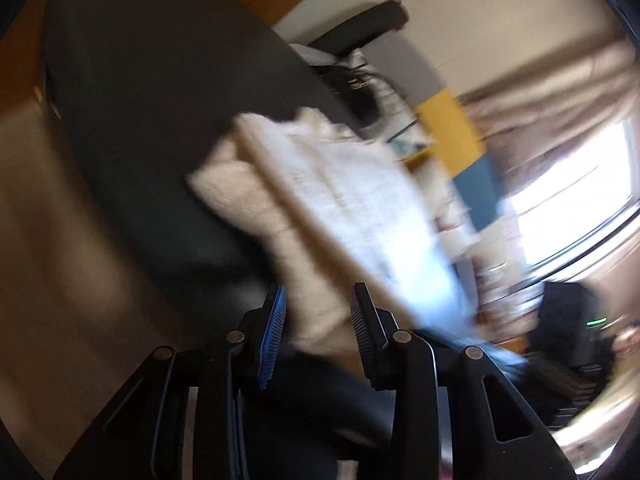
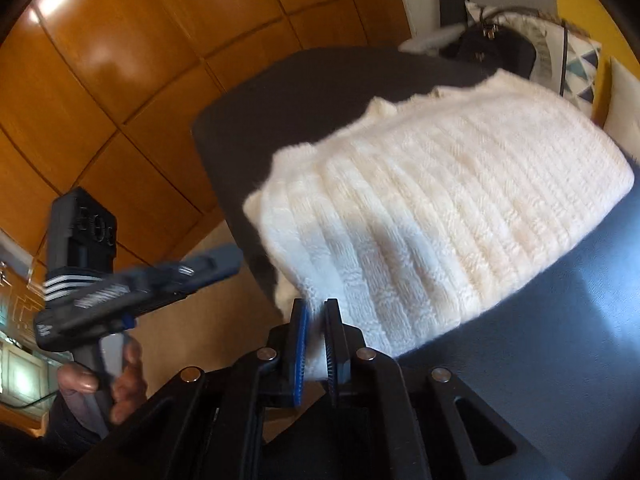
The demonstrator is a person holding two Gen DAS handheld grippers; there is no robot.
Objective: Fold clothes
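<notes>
1. We see a folded cream ribbed-knit sweater [image 2: 432, 216] lying on a dark round table [image 2: 280, 96], toward the table's near edge in the right wrist view.
2. R gripper [image 2: 316, 344]: jaws nearly together, pinching the sweater's near corner between the blue pad and the black pad. Fabric fills the narrow gap.
3. L gripper [image 1: 318, 320]: jaws apart, w/ a wide gap. In the left wrist view the sweater [image 1: 320, 200] sits just ahead and its near edge reaches down into that gap; we can't tell if either pad touches it, since the frame is motion-blurred.
4. In the right wrist view we also see the L gripper [image 2: 224, 260] from outside, off the table's edge at left, well apart from the sweater. A hand [image 2: 112, 384] wraps its grey handle, w/ a dark sleeve below.
5. Bkgd, right wrist view: orange-brown wood panel wall [image 2: 140, 60] behind the table; a black handbag [image 2: 496, 48] w/ metal fittings beyond the far edge of the table, next to a cushion w/ a triangle print [image 2: 580, 64].
6. Bkgd, left wrist view: beige curtain [image 1: 560, 92] beside a bright window [image 1: 576, 208]; yellow and teal blocks [image 1: 452, 128] behind the sweater, too blurred for us to name.
</notes>
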